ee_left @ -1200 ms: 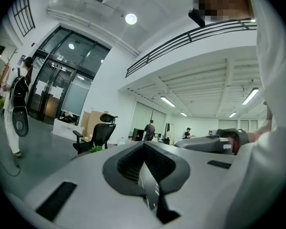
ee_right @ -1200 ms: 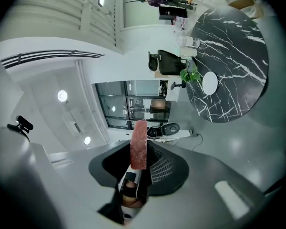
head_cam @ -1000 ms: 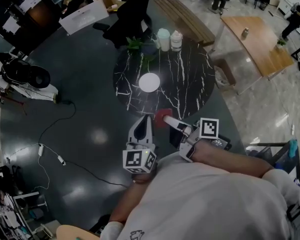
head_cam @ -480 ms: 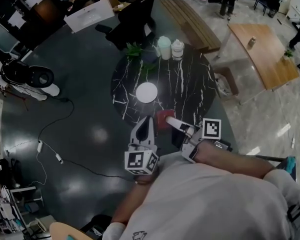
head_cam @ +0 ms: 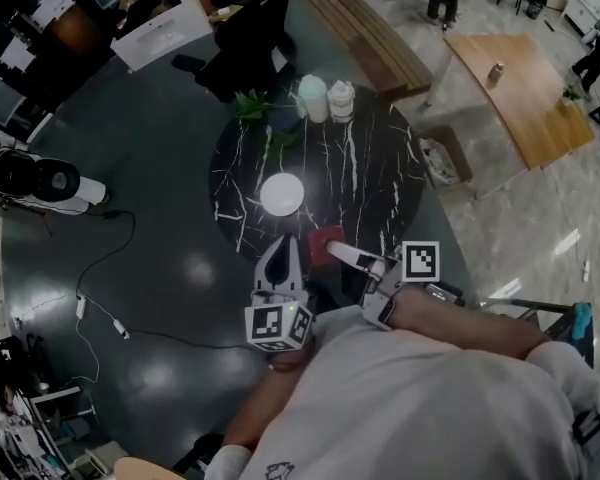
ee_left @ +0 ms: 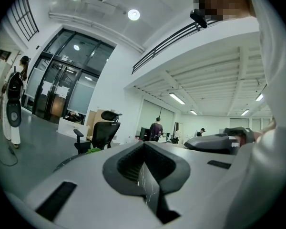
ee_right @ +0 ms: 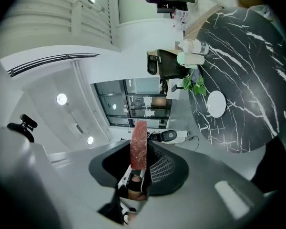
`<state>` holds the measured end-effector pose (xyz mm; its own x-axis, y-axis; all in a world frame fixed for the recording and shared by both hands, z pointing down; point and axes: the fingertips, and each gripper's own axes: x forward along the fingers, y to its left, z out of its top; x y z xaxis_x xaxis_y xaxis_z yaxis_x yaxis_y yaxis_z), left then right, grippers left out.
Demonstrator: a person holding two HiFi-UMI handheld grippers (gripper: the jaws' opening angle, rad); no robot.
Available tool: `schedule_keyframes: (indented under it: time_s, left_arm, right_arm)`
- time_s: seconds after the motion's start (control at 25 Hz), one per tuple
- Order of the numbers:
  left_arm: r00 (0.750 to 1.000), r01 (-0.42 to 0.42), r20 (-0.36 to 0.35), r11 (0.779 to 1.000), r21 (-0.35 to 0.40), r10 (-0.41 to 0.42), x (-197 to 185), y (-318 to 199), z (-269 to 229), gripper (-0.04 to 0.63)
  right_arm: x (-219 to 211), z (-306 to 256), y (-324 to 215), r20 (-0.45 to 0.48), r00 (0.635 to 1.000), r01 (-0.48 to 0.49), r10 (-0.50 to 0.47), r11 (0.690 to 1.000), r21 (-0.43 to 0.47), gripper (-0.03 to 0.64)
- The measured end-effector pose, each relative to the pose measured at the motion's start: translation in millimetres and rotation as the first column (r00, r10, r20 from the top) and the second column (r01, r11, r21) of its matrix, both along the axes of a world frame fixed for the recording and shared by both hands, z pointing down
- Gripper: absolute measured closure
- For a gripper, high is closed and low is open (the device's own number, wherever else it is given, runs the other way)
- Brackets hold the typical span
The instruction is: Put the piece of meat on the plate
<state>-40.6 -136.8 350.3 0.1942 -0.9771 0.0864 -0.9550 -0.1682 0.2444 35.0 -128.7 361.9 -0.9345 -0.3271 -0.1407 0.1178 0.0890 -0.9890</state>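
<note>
A flat red piece of meat (head_cam: pixel 324 245) (ee_right: pixel 138 144) stands on edge between the pads of my right gripper (head_cam: pixel 336 252) (ee_right: pixel 139 149), which is shut on it at the near edge of the round black marble table (head_cam: pixel 375 183) (ee_right: pixel 248 75). The small white plate (head_cam: pixel 281 194) (ee_right: pixel 216 103) lies bare on the table, beyond the meat and a little to the left. My left gripper (head_cam: pixel 281 249) (ee_left: pixel 145 175) hangs beside the right one at the table's near rim, its jaws together with nothing in them.
Two pale lidded jars (head_cam: pixel 325 98) and a small green plant (head_cam: pixel 253 105) stand at the table's far side. A black office chair (head_cam: pixel 245 33) is behind it, a wooden bench (head_cam: pixel 375 38) and a wooden table (head_cam: pixel 515 88) to the right. A cable (head_cam: pixel 110 318) lies on the floor.
The table and plate have drawn nearer in the head view: both grippers have come forward together. The meat, still gripped, now hangs over the table's near edge.
</note>
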Motion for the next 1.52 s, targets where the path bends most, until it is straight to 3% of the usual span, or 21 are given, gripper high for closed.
schedule_keyframes:
  time_s: [0.48, 0.96, 1.52]
  left_arm:
    - [0.992, -0.121, -0.021, 0.993, -0.013, 0.121, -19.5, -83.8, 9.0, 0.589]
    - [0.995, -0.094, -0.034, 0.995, -0.032, 0.093, -97.0, -148.1, 20.6, 0.589]
    - [0.995, -0.093, -0.063, 0.979, -0.182, 0.083, -149.2, -185.5, 116.6, 0.589]
  right_arm:
    - [-27.8, 10.0, -67.3, -0.026, 0.997, -0.072, 0.071, 0.997, -0.029, 0.526]
    - [-88.6, 36.2, -138.7, -0.081, 0.993, -0.091, 0.086, 0.994, -0.061, 0.526]
    - [-140.6, 107.0, -182.4, -0.184, 0.982, -0.073, 0.052, 0.991, -0.112, 0.526]
